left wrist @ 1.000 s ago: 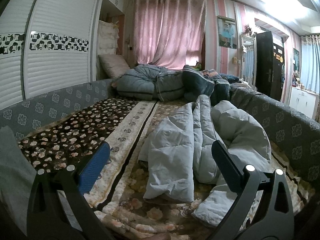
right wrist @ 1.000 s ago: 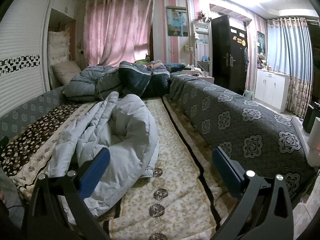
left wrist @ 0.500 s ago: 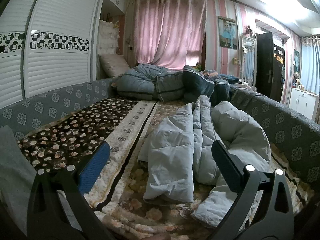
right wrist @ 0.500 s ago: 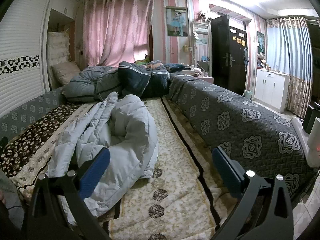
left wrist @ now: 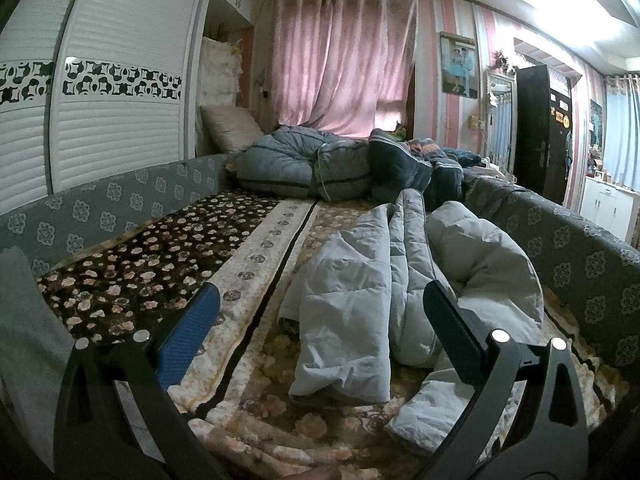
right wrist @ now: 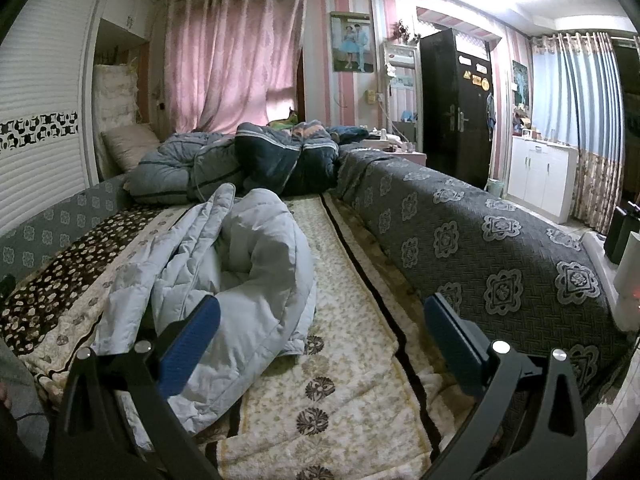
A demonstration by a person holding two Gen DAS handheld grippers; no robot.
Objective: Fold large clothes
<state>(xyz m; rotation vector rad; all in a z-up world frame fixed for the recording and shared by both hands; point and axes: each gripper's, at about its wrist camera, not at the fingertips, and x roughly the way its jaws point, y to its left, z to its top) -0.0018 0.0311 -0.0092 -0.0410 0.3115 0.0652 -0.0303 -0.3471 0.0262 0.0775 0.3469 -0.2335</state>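
Left wrist view looks over a bed (left wrist: 256,364) with flowery blankets. A big puffy light blue coat (left wrist: 404,280) lies in a crumpled heap on the bed, a bit to the right of the middle. The left gripper (left wrist: 320,328) is up above the near end of the bed. Its two fingers are spread wide apart and hold nothing. One finger has a blue pad (left wrist: 188,334). The coat's near end shows between the fingers, but they do not touch it.

Right wrist view shows the same coat (right wrist: 240,264) on the left side. The right gripper (right wrist: 322,330) is also spread wide and holds nothing. Its left finger (right wrist: 188,340) sits in front of the coat's lower edge; I cannot tell if it touches. A cream blanket (right wrist: 344,360) with brown flowers lies between the fingers. A gray cover with flower shapes (right wrist: 480,248) runs along the right side of the bed.

Gray and dark blue quilts (left wrist: 332,164) are piled at the far end, in front of a pink curtain (left wrist: 340,64). A black door (right wrist: 456,108) has small yellow stickers, too small to read. A framed picture (right wrist: 352,42) hangs on the striped wall.
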